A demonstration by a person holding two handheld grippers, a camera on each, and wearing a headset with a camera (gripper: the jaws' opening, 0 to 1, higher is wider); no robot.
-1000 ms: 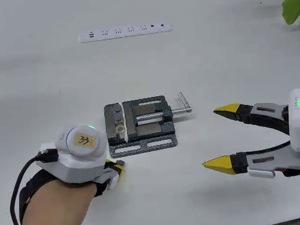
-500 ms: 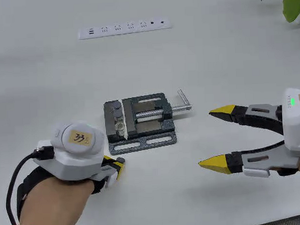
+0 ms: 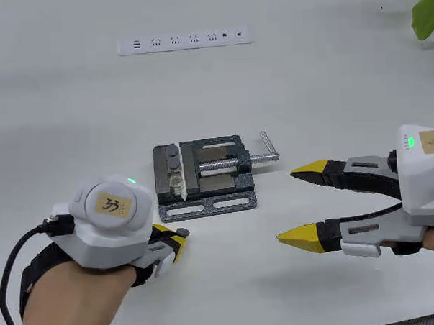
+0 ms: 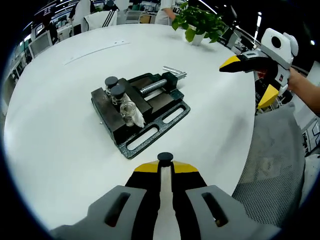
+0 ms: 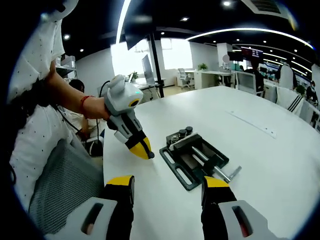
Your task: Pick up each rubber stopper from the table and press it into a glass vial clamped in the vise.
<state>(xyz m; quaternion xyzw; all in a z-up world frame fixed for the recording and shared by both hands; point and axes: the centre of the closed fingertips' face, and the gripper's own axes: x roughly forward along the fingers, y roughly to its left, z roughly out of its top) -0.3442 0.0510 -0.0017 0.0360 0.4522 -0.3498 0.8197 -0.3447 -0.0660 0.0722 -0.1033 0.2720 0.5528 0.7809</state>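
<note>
My left gripper (image 4: 165, 164) pinches 1 rubber stopper (image 4: 165, 158) near the vise (image 4: 148, 100). My right gripper (image 3: 287, 205), fingers spread wide, has slid closer. 2 vials look capped, so I think the open vial (image 4: 128, 111) is next.

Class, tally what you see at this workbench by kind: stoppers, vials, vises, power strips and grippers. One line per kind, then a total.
Rubber stoppers: 3 (two seated on vials, one in the left gripper's tips)
Glass vials: 3 (one open)
Vise: 1
Power strip: 1
Grippers: 2, left gripper and right gripper
Total: 10
</note>
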